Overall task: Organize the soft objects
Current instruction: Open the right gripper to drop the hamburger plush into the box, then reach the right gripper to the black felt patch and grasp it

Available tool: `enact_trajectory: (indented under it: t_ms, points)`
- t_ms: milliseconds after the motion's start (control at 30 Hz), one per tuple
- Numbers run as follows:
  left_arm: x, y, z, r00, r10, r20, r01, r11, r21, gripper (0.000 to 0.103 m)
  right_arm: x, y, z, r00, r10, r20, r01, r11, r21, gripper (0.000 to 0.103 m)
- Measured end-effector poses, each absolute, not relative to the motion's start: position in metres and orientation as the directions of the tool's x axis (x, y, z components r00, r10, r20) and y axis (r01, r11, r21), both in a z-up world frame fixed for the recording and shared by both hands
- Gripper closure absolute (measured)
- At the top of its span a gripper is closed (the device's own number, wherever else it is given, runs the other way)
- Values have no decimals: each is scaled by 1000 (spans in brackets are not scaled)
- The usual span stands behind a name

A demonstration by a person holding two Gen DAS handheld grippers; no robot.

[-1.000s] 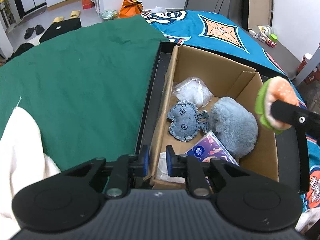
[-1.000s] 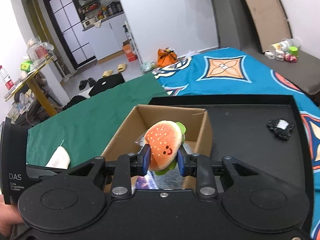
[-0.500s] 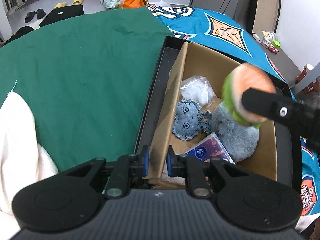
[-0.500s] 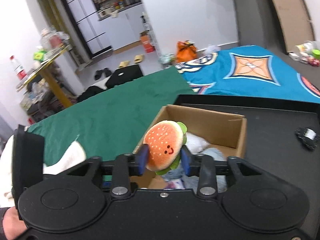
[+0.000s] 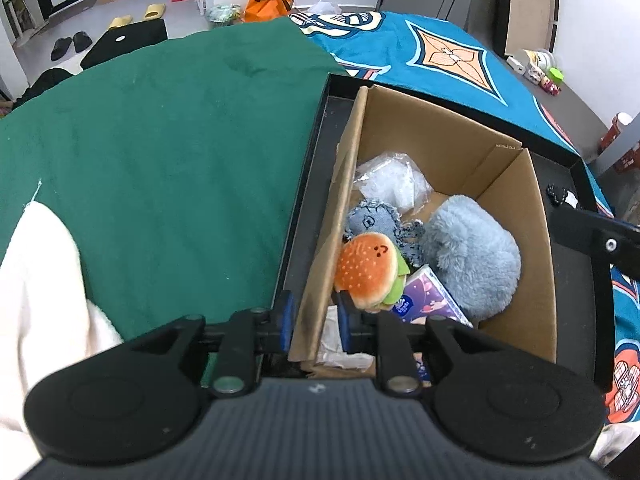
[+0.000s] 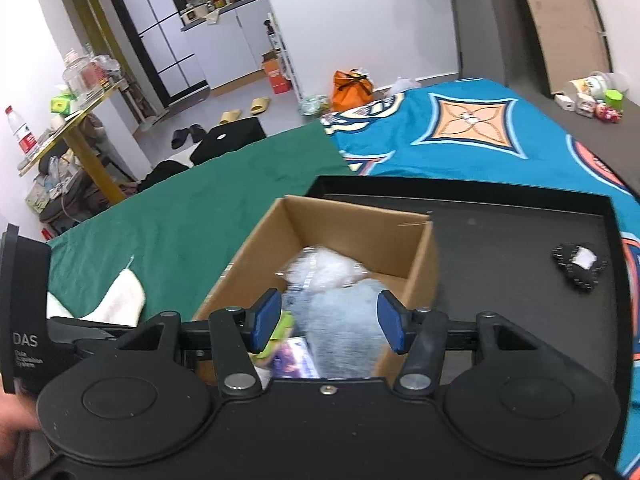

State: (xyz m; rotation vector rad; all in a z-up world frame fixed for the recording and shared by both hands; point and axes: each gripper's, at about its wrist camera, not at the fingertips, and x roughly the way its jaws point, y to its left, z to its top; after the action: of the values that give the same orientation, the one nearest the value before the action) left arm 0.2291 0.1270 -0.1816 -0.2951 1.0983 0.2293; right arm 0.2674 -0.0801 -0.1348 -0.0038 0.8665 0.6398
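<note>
We're opening R gripper (image 6: 328,322) w/ nothing between pads; burger plush (image 5: 370,270) is lying in cardboard box (image 5: 538,280), lower centre; L gripper (image 5: 314,322) jaws are opening, straddling box wall

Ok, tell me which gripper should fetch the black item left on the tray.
Right, most likely. The right gripper has its jaws opening with nothing between them, and the black item lies on the tray to its side. The left gripper straddles the cardboard box wall, jaws opening.
</note>
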Motion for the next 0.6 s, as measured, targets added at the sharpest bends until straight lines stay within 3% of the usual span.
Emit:
enact_trajectory:
  t_ms: [600]
  points:
    - [245,113,-175,412,120,-903,-334,942,-27,56,304,-145,-147,520,475,-710,-454,858,241,45]
